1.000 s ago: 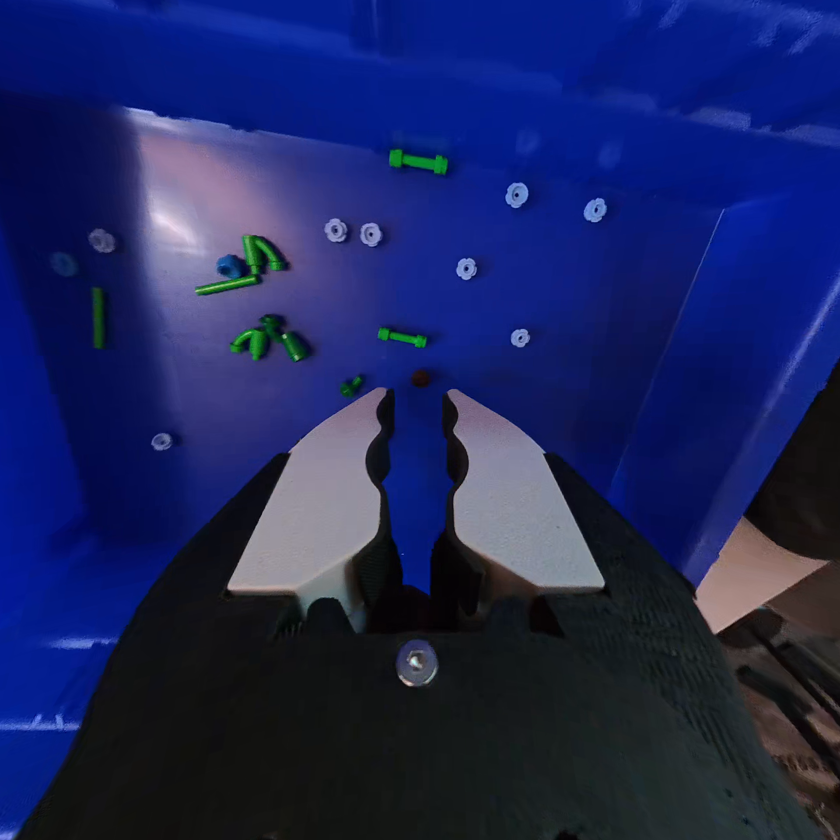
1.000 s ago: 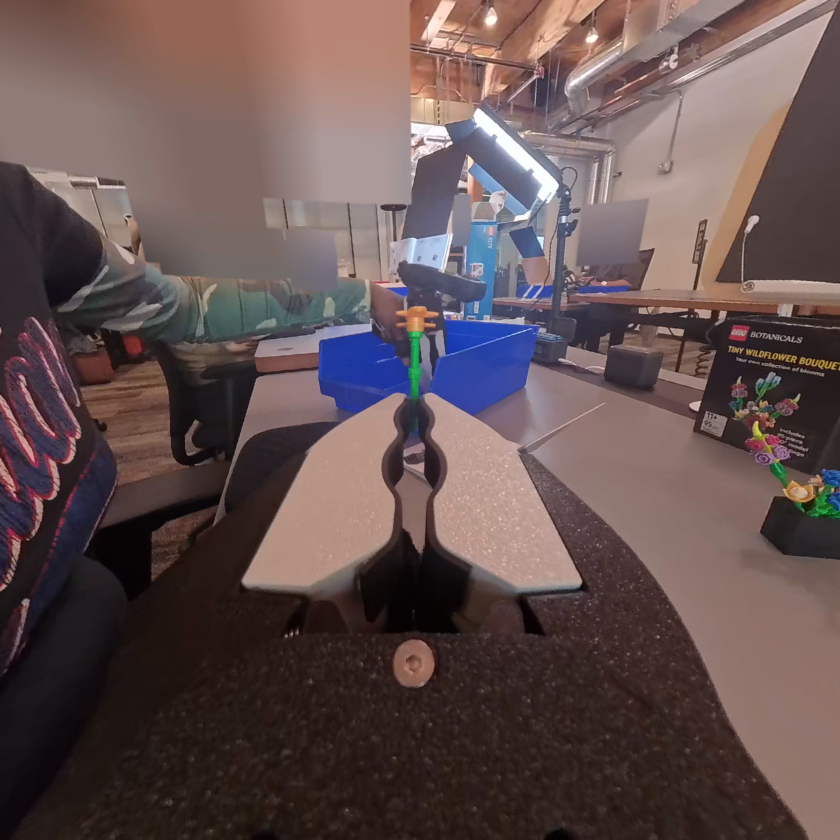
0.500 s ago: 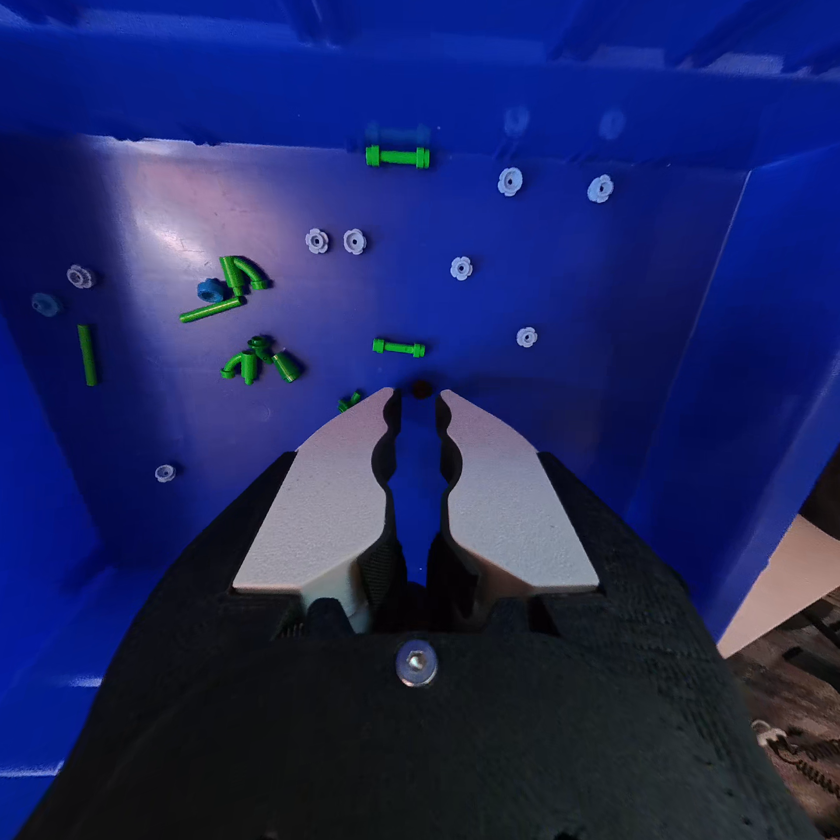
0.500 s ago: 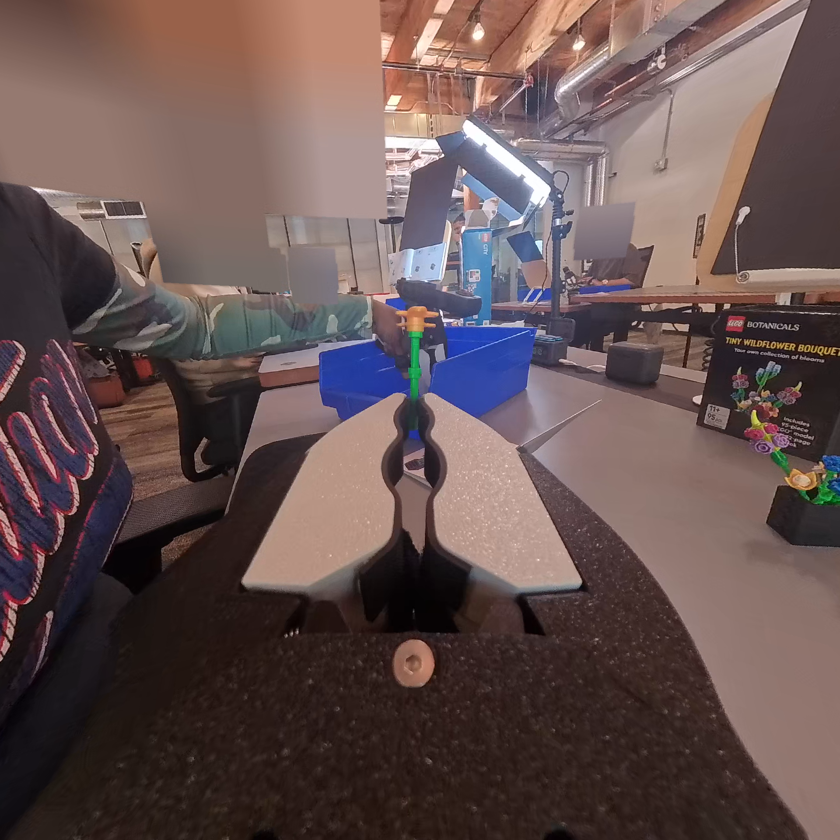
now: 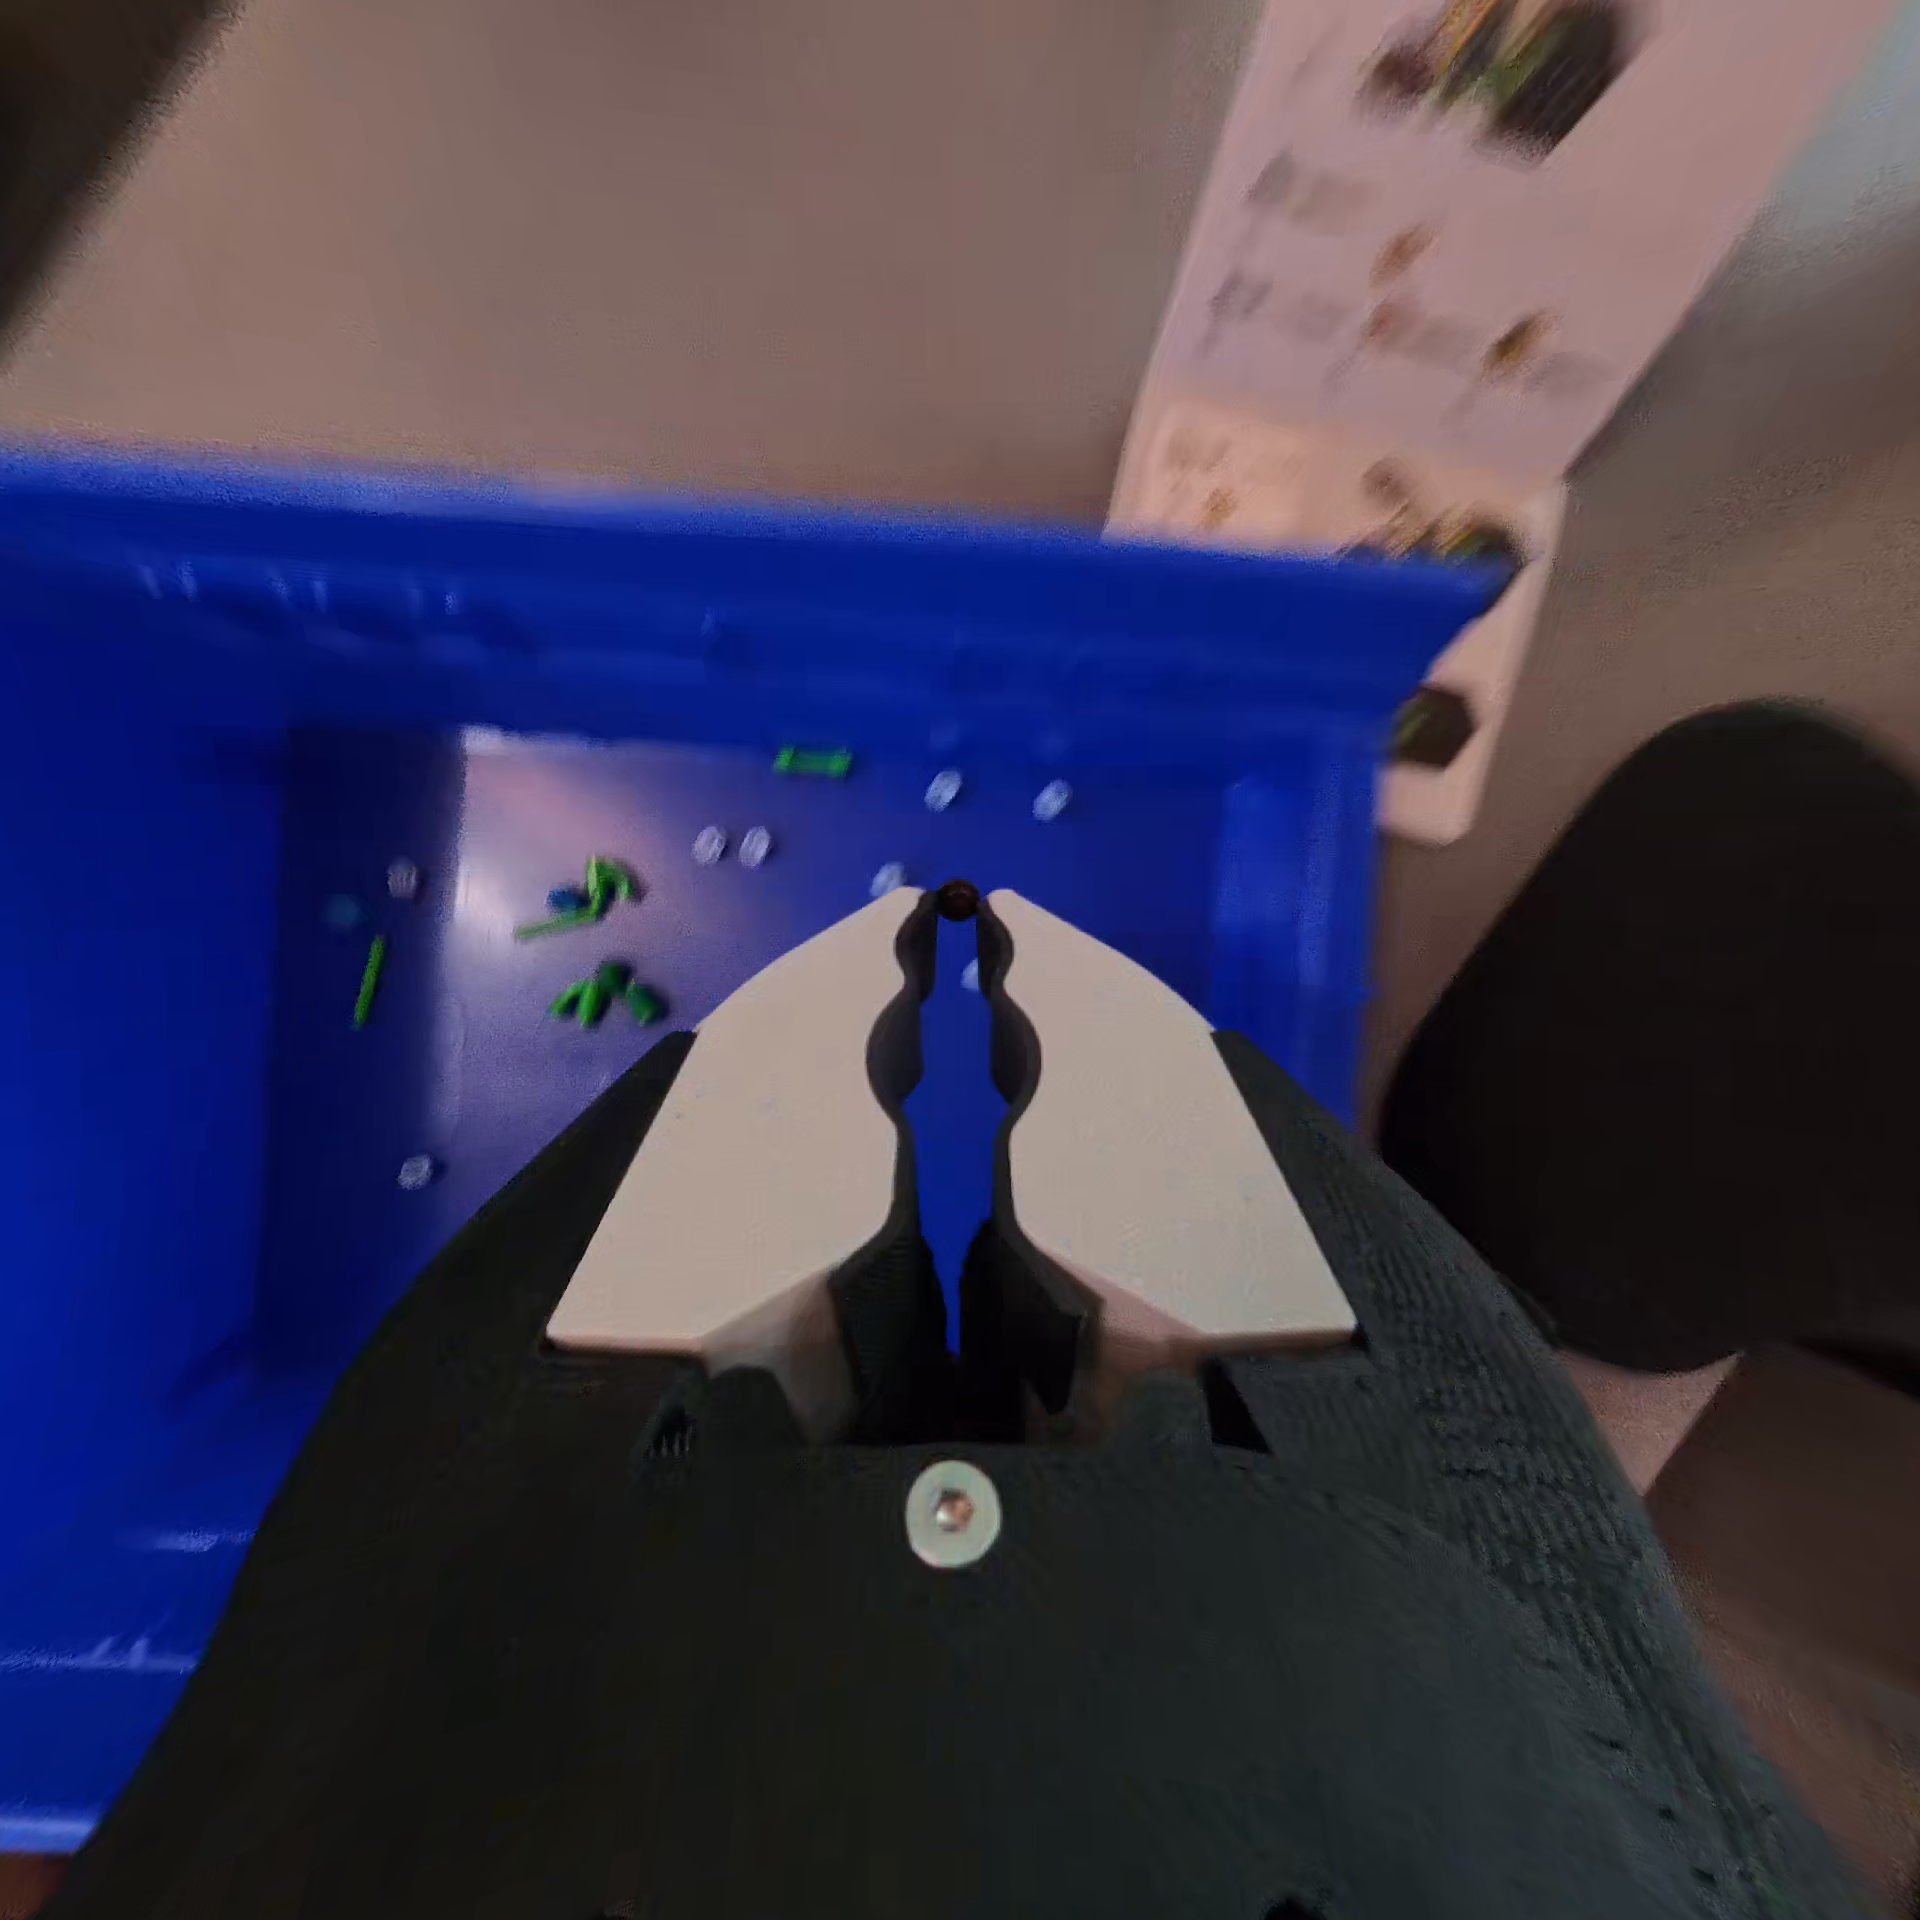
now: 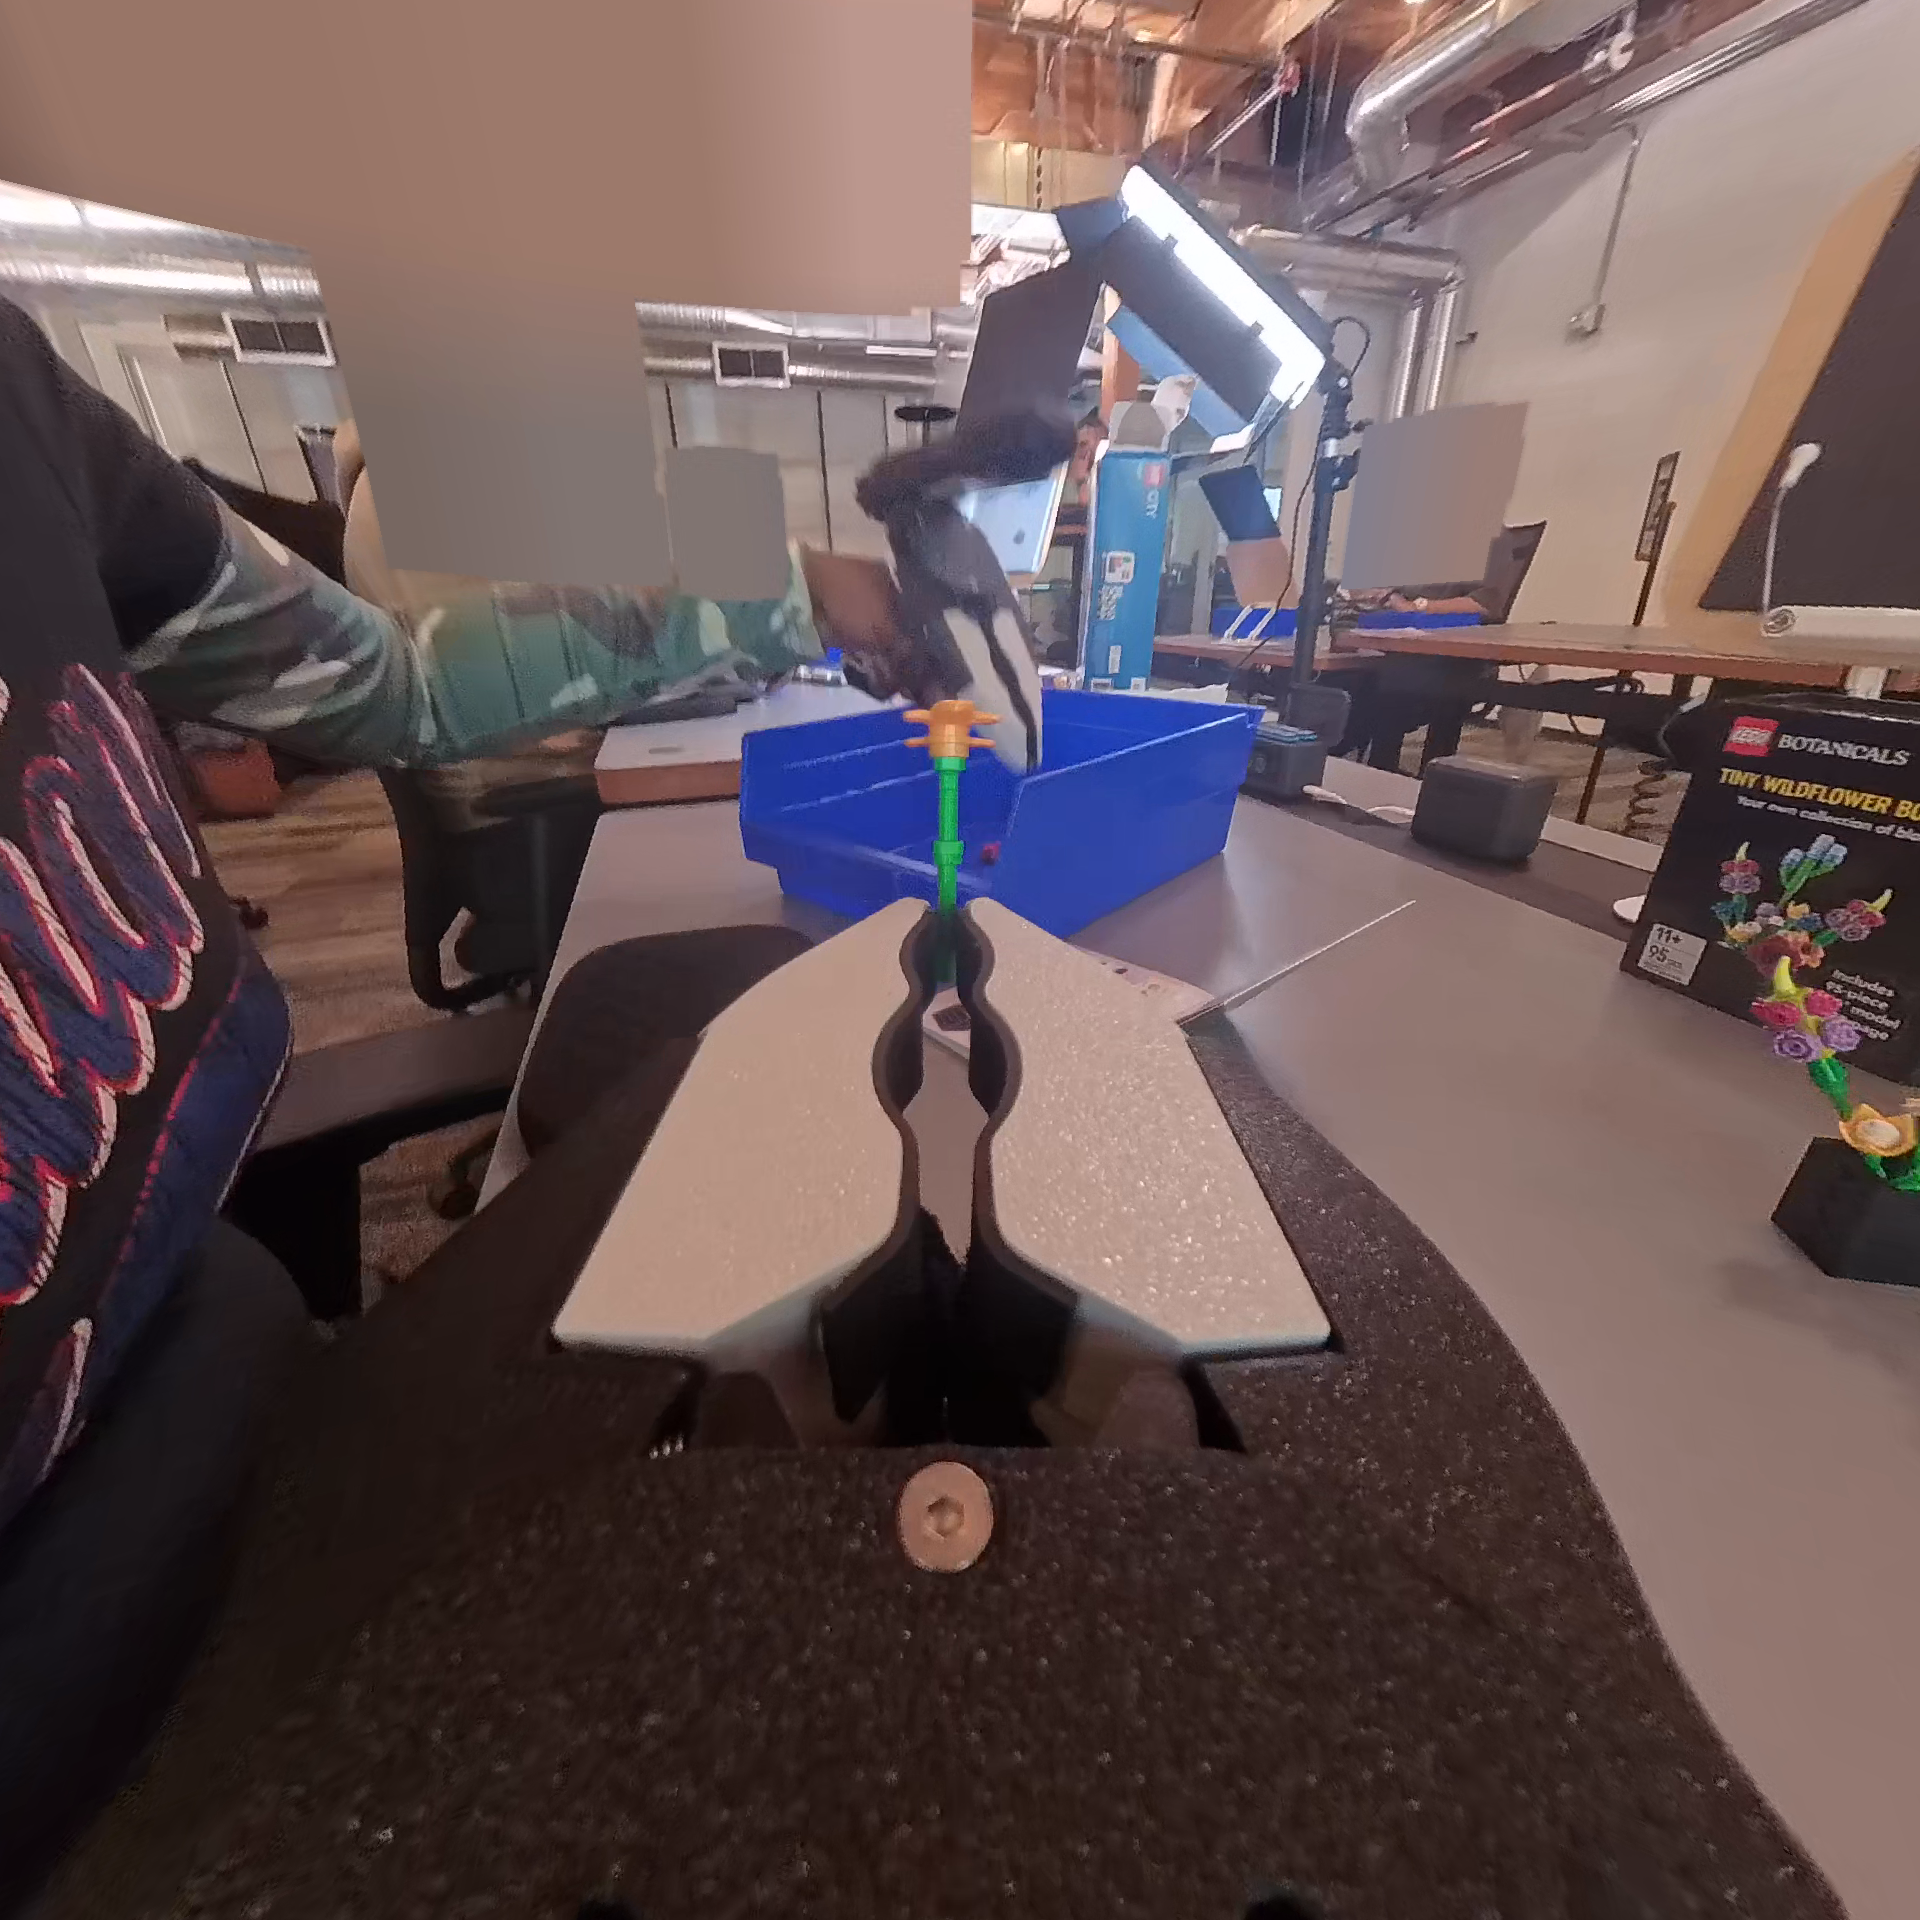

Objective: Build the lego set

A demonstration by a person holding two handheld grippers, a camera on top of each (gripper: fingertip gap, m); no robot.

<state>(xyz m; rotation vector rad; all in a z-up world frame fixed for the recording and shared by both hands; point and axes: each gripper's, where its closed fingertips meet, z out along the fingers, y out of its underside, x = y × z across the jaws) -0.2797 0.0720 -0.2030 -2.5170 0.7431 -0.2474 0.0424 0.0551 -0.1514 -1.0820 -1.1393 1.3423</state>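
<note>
My left gripper (image 5: 957, 902) is shut on a small dark brown round piece (image 5: 957, 900) at its fingertips and holds it above the blue bin (image 5: 727, 623). Several green stem pieces (image 5: 597, 992) and pale flower pieces (image 5: 732, 844) lie on the bin floor. My right gripper (image 6: 948, 916) is shut on a green stem (image 6: 948, 831) with an orange flower top (image 6: 950, 727), held upright over the grey table (image 6: 1455, 1091). The left gripper (image 6: 987, 665) also shows in the right wrist view, blurred, above the bin (image 6: 1122, 821).
An instruction sheet (image 5: 1403, 312) lies beyond the bin. A black product box (image 6: 1808, 873) stands at the right, with a built flower model on a black base (image 6: 1860, 1174) before it. A person's sleeve (image 6: 468, 665) reaches in from the left. A black chair (image 6: 644, 997) sits near. The gap from one gripper's tips to the other's is roughly 35 cm.
My left gripper closed on the dark brown piece and lifted up and back out of the bin. My right gripper stays shut on the stem, nearly still.
</note>
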